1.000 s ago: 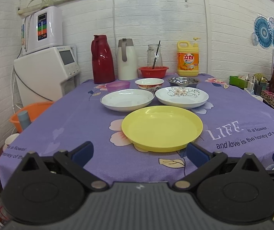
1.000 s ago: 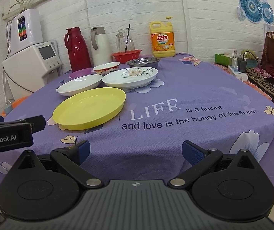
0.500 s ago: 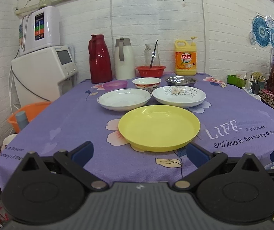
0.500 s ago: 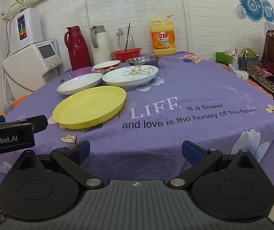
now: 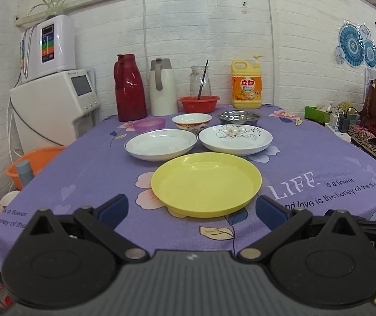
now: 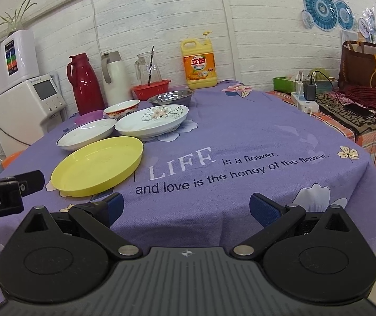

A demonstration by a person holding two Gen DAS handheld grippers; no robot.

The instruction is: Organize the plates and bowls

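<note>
A yellow plate (image 5: 205, 183) lies nearest on the purple tablecloth (image 5: 306, 155). Behind it sit a plain white plate (image 5: 160, 143) and a flower-patterned white plate (image 5: 235, 136). Further back are a pink bowl (image 5: 149, 123), a red-rimmed white bowl (image 5: 191, 121) and a steel bowl (image 5: 238, 117). My left gripper (image 5: 191, 208) is open and empty, just short of the yellow plate at the table's front edge. My right gripper (image 6: 186, 208) is open and empty at the front edge, right of the yellow plate (image 6: 97, 164). The left gripper's body (image 6: 6, 194) shows at the left of the right wrist view.
At the back stand a red thermos (image 5: 130, 88), a white thermos (image 5: 162, 87), a glass jug in a red basket (image 5: 199, 102) and a yellow detergent bottle (image 5: 246, 83). A white appliance (image 5: 56, 105) and orange basin (image 5: 29, 163) stand left of the table. A cluttered side table (image 6: 346, 105) is right.
Both grippers have shifted slightly; the left view now sits a little higher and the dishes appear a bit further down and left. Jaws stay open. No dish has moved.
</note>
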